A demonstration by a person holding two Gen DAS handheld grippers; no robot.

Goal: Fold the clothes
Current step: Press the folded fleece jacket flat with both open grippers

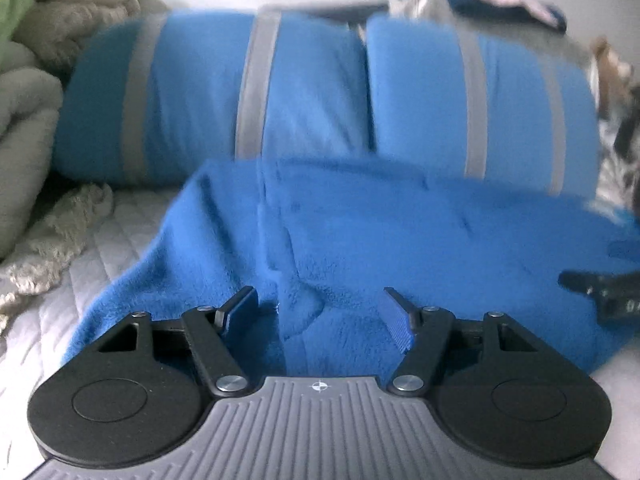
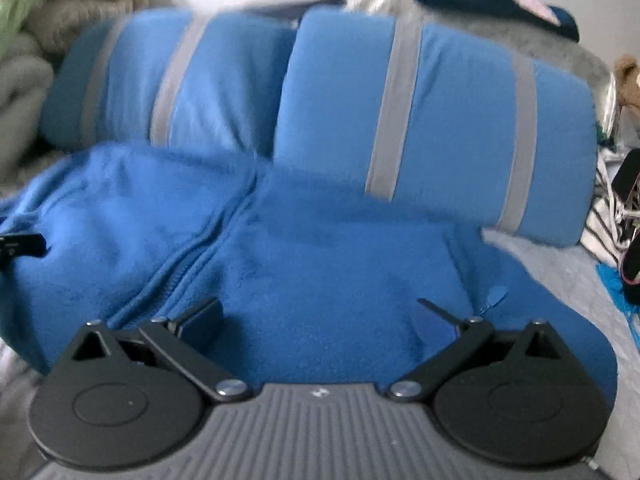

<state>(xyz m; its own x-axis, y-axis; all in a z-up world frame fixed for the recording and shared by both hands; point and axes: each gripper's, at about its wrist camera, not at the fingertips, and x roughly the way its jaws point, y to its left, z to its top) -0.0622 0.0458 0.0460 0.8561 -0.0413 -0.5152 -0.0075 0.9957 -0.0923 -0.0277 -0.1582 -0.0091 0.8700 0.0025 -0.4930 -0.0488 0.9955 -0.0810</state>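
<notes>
A blue fleece garment [image 1: 360,232] with a front zipper [image 2: 192,264] lies spread on the white quilted bed [image 1: 112,256]. My left gripper [image 1: 320,300] is open, its fingers straddling a raised fold at the garment's near edge. My right gripper [image 2: 318,308] is also open, low over the fleece just right of the zipper. The fleece bulges between both pairs of fingers without being pinched. The right gripper's tip [image 1: 600,292] shows at the right edge of the left wrist view. At the left edge of the right wrist view I see the left gripper's tip [image 2: 20,246].
Two blue pillows with grey stripes [image 1: 248,92] [image 2: 432,120] lie across the bed just behind the garment. Beige and green blankets [image 1: 36,60] are piled at the left. Mixed clothes and bags [image 2: 616,208] crowd the right side.
</notes>
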